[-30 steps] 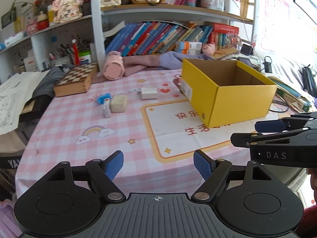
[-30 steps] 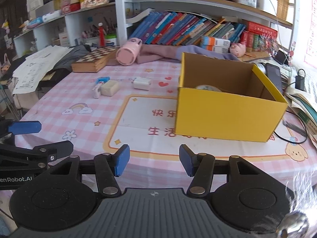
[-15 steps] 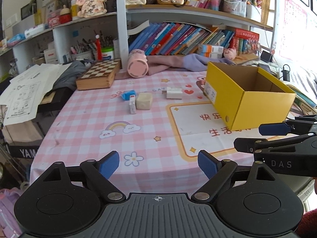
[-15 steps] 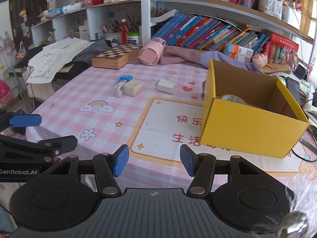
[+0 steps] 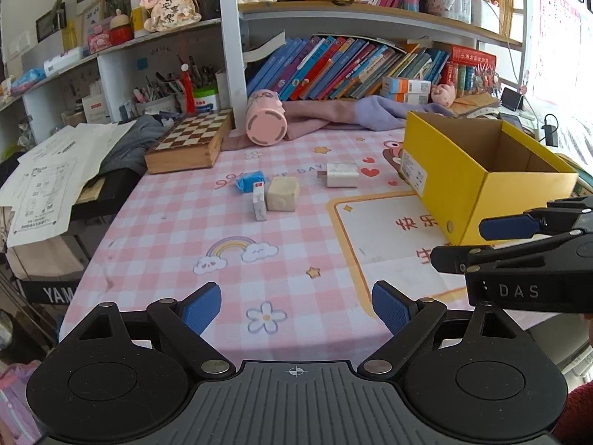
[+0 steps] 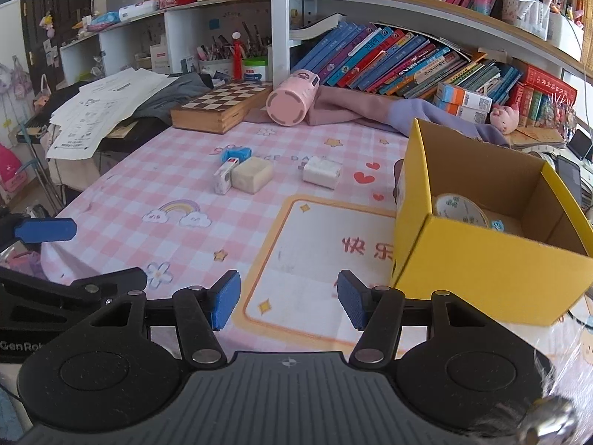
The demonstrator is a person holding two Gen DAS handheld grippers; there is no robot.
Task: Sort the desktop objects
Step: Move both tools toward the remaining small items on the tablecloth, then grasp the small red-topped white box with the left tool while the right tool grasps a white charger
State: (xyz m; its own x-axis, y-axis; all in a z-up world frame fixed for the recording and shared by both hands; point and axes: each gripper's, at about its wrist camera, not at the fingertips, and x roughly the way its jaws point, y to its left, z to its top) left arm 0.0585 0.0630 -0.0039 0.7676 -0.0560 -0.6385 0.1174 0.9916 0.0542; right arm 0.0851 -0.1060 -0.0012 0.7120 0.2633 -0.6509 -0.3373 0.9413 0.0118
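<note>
A yellow cardboard box (image 5: 478,170) (image 6: 481,259) stands open at the right of the pink checked table; a tape roll (image 6: 461,209) lies inside it. Mid-table lie a beige block (image 5: 282,193) (image 6: 252,180), a small white-and-red box (image 5: 259,205) (image 6: 223,180), a blue packet (image 5: 250,181) (image 6: 235,154) and a white charger (image 5: 341,175) (image 6: 321,172). My left gripper (image 5: 296,309) is open and empty over the near table edge. My right gripper (image 6: 285,302) is open and empty, near the box's front left corner. Each gripper shows at the side of the other's view.
A wooden chess box (image 5: 189,141) and a pink cup on its side (image 5: 266,123) lie at the back, with purple and pink cloth (image 5: 370,113) behind the box. Papers (image 5: 48,178) hang off the left. Bookshelves rise behind the table.
Both grippers have pulled back and shifted left, so the small objects and the box now sit further right in both views. Both stay open and empty.
</note>
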